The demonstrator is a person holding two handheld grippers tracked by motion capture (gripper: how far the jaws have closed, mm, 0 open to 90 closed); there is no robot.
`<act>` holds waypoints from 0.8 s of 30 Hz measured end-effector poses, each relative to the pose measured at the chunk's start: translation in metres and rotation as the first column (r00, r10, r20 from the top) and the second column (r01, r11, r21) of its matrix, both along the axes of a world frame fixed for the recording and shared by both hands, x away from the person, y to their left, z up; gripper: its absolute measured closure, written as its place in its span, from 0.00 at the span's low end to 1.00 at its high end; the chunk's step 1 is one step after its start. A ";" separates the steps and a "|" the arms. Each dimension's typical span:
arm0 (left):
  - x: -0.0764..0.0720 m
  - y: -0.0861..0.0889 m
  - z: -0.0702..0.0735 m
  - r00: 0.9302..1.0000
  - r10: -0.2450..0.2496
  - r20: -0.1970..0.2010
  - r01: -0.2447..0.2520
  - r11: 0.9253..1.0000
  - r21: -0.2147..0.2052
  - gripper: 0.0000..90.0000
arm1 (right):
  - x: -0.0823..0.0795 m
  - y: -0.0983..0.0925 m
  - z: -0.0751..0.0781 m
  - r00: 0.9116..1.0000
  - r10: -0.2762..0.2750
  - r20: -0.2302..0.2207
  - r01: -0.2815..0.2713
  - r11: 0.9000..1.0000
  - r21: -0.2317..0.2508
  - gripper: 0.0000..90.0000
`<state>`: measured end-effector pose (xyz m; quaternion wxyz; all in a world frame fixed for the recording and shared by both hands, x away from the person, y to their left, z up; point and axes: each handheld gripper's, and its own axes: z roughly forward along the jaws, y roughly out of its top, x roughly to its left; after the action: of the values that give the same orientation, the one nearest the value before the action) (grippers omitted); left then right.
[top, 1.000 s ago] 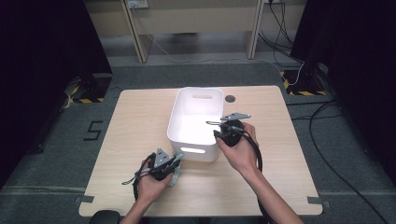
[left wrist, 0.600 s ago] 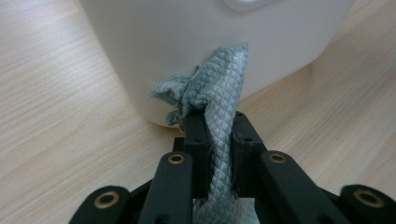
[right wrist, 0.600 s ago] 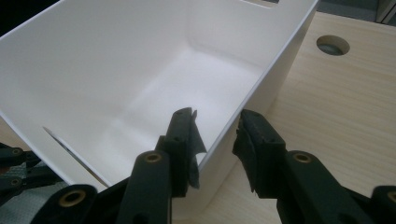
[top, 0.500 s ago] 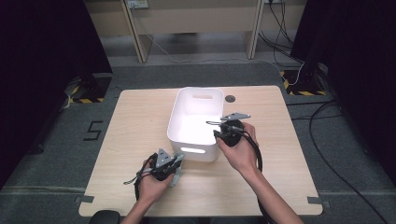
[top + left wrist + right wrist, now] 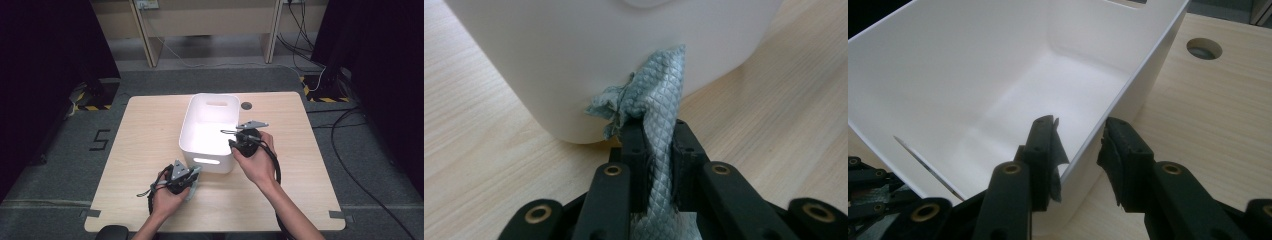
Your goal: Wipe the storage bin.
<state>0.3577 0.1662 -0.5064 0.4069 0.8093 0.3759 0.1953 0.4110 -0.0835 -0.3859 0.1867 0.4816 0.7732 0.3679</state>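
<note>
– Wooden table [image 5: 145, 150], grey carpet round it, dark curtains either side. What's sitting on top?

– White plastic bin [image 5: 212, 102] near the middle, handle slots at both ends, nothing lying inside. Cable hole [image 5: 246, 105] just beside its far right corner.

– Left gripper [image 5: 186, 176]?

– Hovering just in front of the bin's near wall, left hand [image 5: 167, 197] wrapping it. Jaws are clamping a grey-green diamond-textured cloth [image 5: 659, 120] – the crumpled top end is sticking up between them, close against the bin's outer wall.

– Right gripper [image 5: 233, 142]?

– Right hand [image 5: 257, 162] is holding it at the bin's right side. Jaws are standing apart, straddling the right wall's rim – one jaw inside, one outside, not pinching it.
</note>
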 end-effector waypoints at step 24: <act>-0.004 0.000 0.016 0.998 0.007 0.064 -0.002 0.998 -0.066 0.89 | 0.000 -0.001 0.000 1.000 -0.003 -0.004 0.003 1.000 0.002 0.73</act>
<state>0.3532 0.1664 -0.4902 0.4449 0.7878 0.3707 0.2098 0.4113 -0.0842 -0.3860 0.1852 0.4836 0.7725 0.3675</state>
